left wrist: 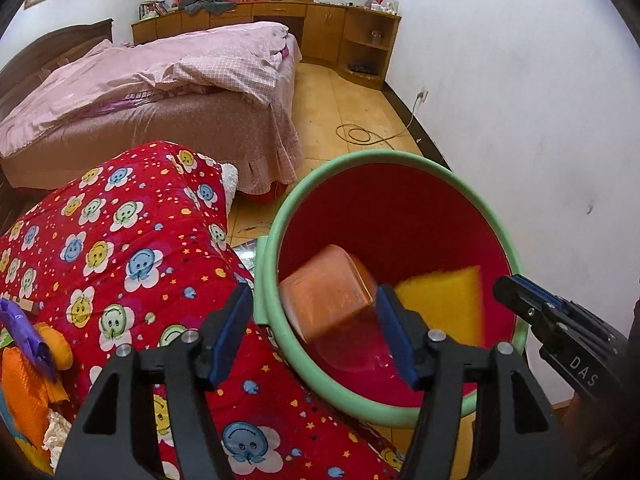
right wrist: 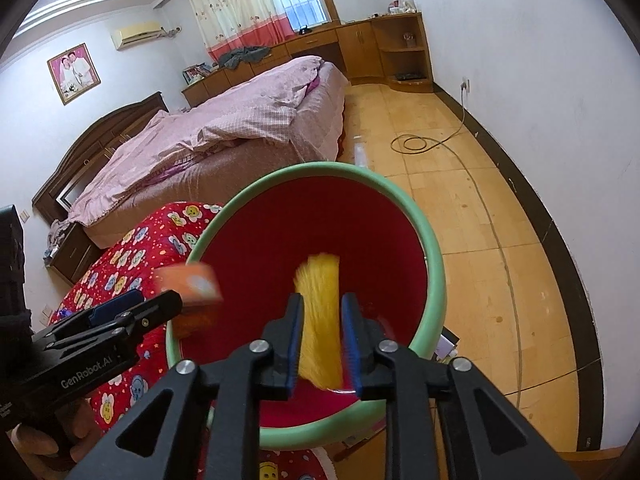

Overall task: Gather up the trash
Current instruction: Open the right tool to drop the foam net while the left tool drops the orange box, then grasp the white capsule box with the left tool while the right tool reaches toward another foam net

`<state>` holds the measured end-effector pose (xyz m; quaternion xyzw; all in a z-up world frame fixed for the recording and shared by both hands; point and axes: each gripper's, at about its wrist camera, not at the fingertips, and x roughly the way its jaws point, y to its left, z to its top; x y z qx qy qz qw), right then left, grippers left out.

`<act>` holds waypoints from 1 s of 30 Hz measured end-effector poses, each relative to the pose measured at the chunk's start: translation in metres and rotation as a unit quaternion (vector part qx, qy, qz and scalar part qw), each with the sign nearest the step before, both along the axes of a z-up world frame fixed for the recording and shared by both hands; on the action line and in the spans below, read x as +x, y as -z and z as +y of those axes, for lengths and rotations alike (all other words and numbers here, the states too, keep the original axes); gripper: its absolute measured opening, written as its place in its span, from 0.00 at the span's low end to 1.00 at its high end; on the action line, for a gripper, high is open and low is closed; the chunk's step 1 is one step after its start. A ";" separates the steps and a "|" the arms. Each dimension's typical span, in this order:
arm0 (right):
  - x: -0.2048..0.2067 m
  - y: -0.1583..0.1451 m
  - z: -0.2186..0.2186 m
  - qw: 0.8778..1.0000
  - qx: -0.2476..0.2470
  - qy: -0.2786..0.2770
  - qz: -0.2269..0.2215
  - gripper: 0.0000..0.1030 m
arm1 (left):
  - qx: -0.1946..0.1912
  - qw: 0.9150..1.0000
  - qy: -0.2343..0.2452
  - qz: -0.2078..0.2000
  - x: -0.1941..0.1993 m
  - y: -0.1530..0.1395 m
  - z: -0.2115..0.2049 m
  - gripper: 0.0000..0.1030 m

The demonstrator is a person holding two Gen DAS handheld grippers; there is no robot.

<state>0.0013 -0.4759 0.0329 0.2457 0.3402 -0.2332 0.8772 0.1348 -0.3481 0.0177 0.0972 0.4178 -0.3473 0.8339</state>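
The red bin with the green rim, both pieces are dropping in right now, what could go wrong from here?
1. The orange packet is blurred, between the open left gripper fingers, right at the near rim of the red bin; it might clip the rim and land on the red blanket.
2. The bin appears tilted, so it could tip.
3. The yellow piece sits between the right gripper pads; it may snag.

left hand-held gripper [left wrist: 312, 328] wide open, right hand-held gripper [right wrist: 322, 344] parted narrowly, side by side
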 end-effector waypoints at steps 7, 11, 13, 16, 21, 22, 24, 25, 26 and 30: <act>-0.003 -0.008 0.005 1.000 0.002 -0.001 -0.011 0.31 | -0.012 1.000 -0.009 -0.003 -0.005 -0.013 0.013 0.62; -0.004 -0.015 0.013 1.000 -0.002 -0.007 -0.018 0.32 | -0.018 1.000 -0.018 -0.005 -0.009 -0.022 0.027 0.62; -0.006 -0.019 0.018 1.000 -0.003 -0.011 -0.023 0.33 | -0.018 1.000 -0.025 -0.007 -0.011 -0.025 0.034 0.62; -0.006 -0.027 0.029 0.999 -0.008 -0.018 -0.031 0.38 | -0.021 0.999 -0.038 -0.011 -0.014 -0.033 0.050 0.62; -0.006 -0.037 0.044 0.998 -0.016 -0.034 -0.041 0.44 | -0.021 0.998 -0.058 -0.016 -0.019 -0.041 0.074 0.62; -0.006 -0.040 0.049 0.998 -0.017 -0.037 -0.044 0.45 | -0.020 0.998 -0.061 -0.018 -0.020 -0.043 0.080 0.62; -0.006 -0.043 0.057 0.998 -0.017 -0.044 -0.048 0.46 | -0.019 0.997 -0.071 -0.023 -0.025 -0.048 0.092 0.62; -0.005 -0.045 0.061 0.997 -0.017 -0.047 -0.050 0.46 | -0.019 0.997 -0.074 -0.024 -0.025 -0.049 0.095 0.62; -0.005 -0.046 0.064 0.997 -0.017 -0.050 -0.051 0.47 | -0.020 0.996 -0.079 -0.026 -0.027 -0.051 0.101 0.62; -0.001 -0.050 0.082 0.996 -0.017 -0.069 -0.054 0.48 | -0.025 0.995 -0.097 -0.028 -0.031 -0.058 0.123 0.62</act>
